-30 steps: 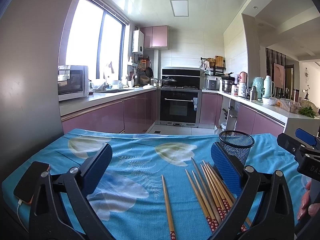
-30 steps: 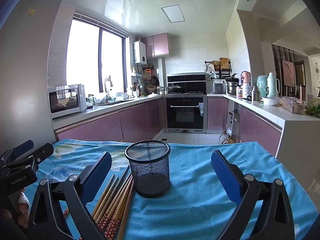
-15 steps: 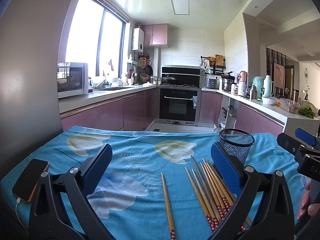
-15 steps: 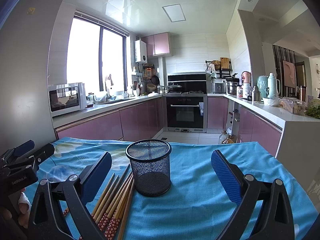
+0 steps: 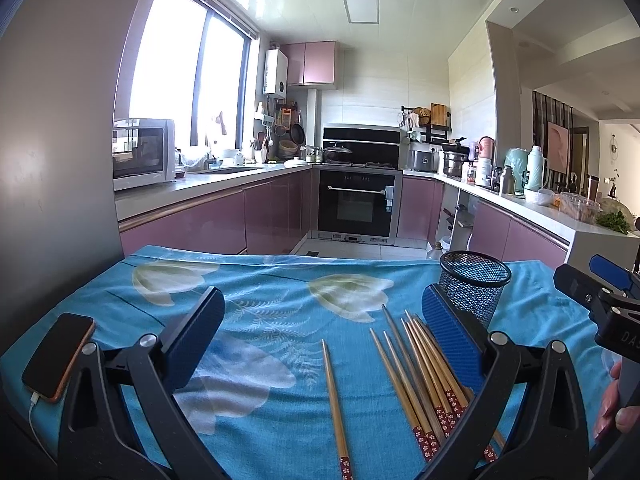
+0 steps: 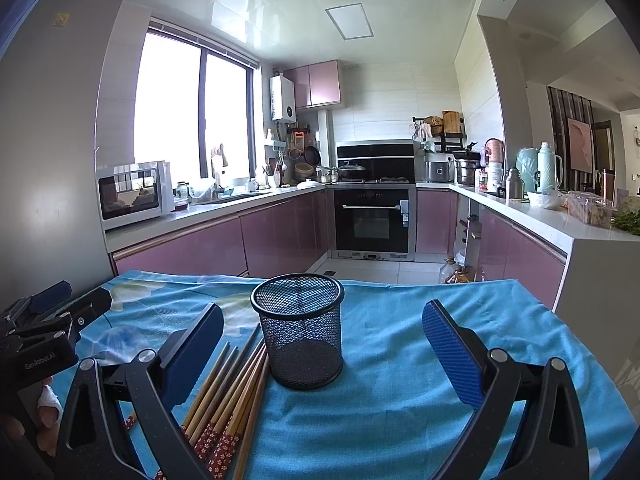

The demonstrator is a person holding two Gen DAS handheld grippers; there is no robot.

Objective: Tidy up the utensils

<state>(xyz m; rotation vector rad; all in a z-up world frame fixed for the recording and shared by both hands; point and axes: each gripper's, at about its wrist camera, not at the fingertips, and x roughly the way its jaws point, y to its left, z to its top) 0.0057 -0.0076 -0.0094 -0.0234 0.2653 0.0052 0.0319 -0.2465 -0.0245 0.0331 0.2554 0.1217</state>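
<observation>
Chopsticks (image 5: 420, 376) lie flat in a bundle touching the mesh cup's (image 6: 298, 330) left base, long axes toward cup, w/ one stray further left; left gripper (image 5: 320, 344) nearer, spread, empty; right gripper (image 6: 322, 356) spread, straddling cup.

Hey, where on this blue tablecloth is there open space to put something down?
Free: the cloth right of the mesh cup, out to the table's right edge, and the stretch between the phone and the single chopstick. Crowded: the chopstick bundle lying just left of the cup.
</observation>
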